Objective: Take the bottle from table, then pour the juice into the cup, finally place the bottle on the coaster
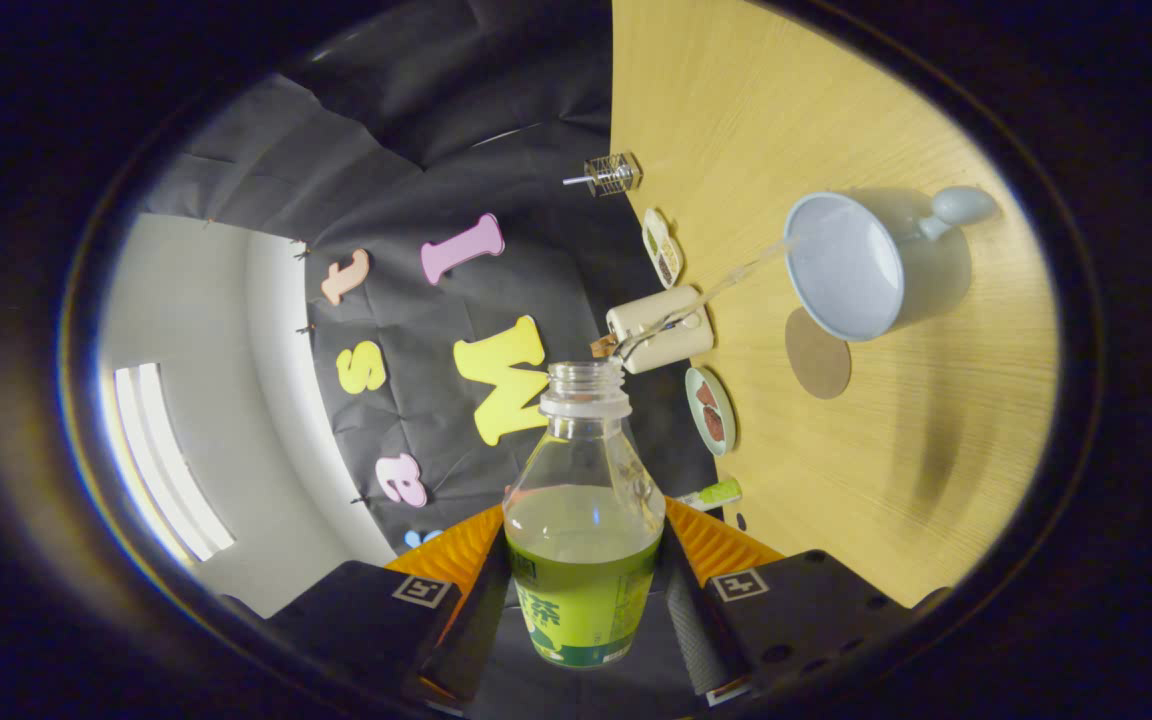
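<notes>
**Two fingers clamped on the tilted bottle**

Both of my fingers (491,590) press on the sides of the bottle (584,520), so my gripper (584,600) is closed around its lower body, right over the green label. The label carries pale characters, but they are too small and warped for me to read. The bottle is uncapped and tipped sideways, so the table (736,90) stands like a wall beyond my fingers. The greenish juice sits low in the bottle, well short of its open neck.

Beyond the neck and off to the right, the light blue cup (861,265) stands on the table, its mouth facing me. The round brown coaster (821,360) lies just beside the cup, on the side nearer my fingers. Just ahead of the bottle's mouth sits a cream box (661,330), with two small dishes (711,410) near it along the table's edge.
</notes>
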Demonstrator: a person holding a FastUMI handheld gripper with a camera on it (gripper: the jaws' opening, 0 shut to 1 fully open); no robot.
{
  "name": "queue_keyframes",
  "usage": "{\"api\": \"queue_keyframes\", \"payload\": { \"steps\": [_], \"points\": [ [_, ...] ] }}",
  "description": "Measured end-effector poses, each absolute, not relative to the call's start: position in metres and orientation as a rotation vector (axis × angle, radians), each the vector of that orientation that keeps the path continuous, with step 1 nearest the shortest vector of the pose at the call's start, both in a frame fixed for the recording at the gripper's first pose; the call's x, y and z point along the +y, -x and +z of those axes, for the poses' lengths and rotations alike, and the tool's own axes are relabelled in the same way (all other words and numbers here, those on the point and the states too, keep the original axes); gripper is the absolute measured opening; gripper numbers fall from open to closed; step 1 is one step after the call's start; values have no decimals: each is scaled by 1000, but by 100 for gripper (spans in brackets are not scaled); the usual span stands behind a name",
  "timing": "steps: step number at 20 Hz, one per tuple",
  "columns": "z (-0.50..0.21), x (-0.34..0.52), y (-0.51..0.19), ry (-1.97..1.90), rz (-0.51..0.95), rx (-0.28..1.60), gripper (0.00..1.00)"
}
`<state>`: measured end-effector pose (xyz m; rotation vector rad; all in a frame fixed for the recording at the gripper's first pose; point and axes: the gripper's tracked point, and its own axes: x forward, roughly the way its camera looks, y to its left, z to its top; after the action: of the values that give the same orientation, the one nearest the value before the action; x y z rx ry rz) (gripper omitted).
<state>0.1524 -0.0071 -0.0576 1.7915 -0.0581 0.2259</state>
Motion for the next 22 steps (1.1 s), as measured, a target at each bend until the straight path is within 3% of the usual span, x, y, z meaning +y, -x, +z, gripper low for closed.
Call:
{"api": "queue_keyframes", "payload": {
  "steps": [22],
  "points": [
    [-31,-13,-156,-2072,350,-158,79]
  ]
}}
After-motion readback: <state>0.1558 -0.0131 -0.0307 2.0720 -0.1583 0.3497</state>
